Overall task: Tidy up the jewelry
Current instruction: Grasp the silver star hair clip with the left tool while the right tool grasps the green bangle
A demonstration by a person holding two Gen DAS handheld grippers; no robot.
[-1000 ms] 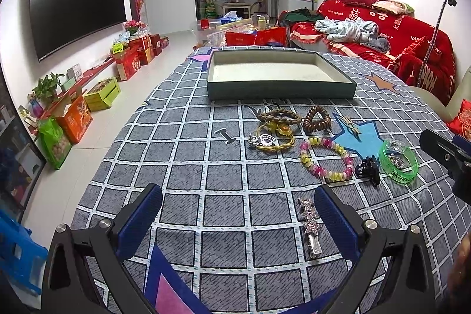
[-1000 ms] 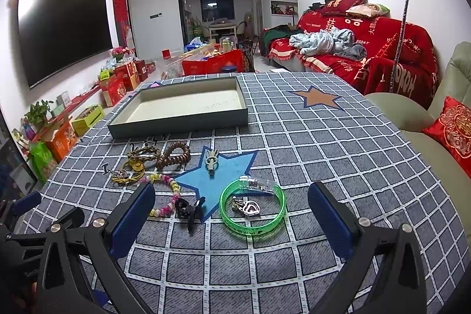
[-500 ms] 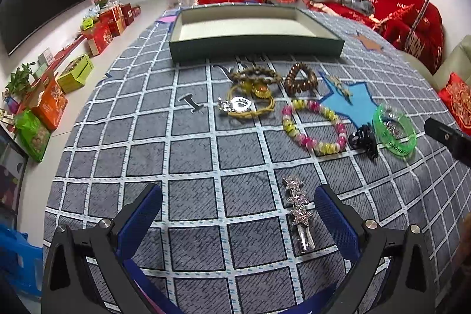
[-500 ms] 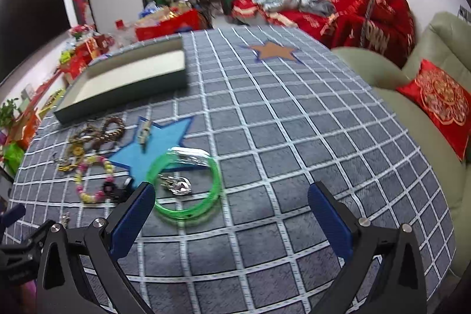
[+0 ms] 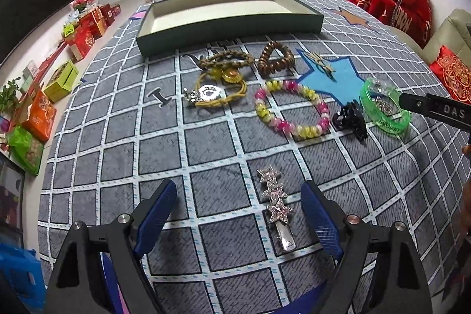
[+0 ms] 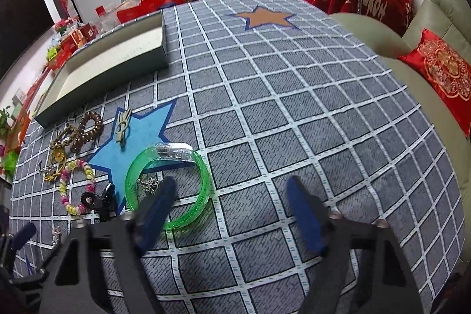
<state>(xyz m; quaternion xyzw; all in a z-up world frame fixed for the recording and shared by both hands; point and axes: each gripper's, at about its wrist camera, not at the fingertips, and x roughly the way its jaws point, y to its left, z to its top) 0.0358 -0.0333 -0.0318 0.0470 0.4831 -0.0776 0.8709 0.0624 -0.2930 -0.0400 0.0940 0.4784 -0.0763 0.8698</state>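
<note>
My left gripper (image 5: 238, 203) is open, low over the table, with a sparkly star hair clip (image 5: 276, 206) lying between its fingers. Beyond it lie a pink-yellow bead bracelet (image 5: 291, 108), a black claw clip (image 5: 351, 118), a green bangle (image 5: 385, 105), a yellow cord bracelet with a silver charm (image 5: 215, 93), a braided bracelet (image 5: 225, 61) and a brown coil hair tie (image 5: 275, 59). An empty green tray (image 5: 229, 28) stands at the back. My right gripper (image 6: 231, 197) is open; its left finger overlaps the green bangle (image 6: 203, 181).
The table carries a grey checked cloth with a blue star (image 6: 141, 134) and an orange star (image 6: 263, 18). A small gold pin (image 6: 122, 127) lies on the blue star. A beige sofa arm with a red cushion (image 6: 441, 72) borders the right edge.
Both grippers have tilted down and dropped toward the table. The left one has closed in on the star hair clip; the right one has come down at the green bangle.
</note>
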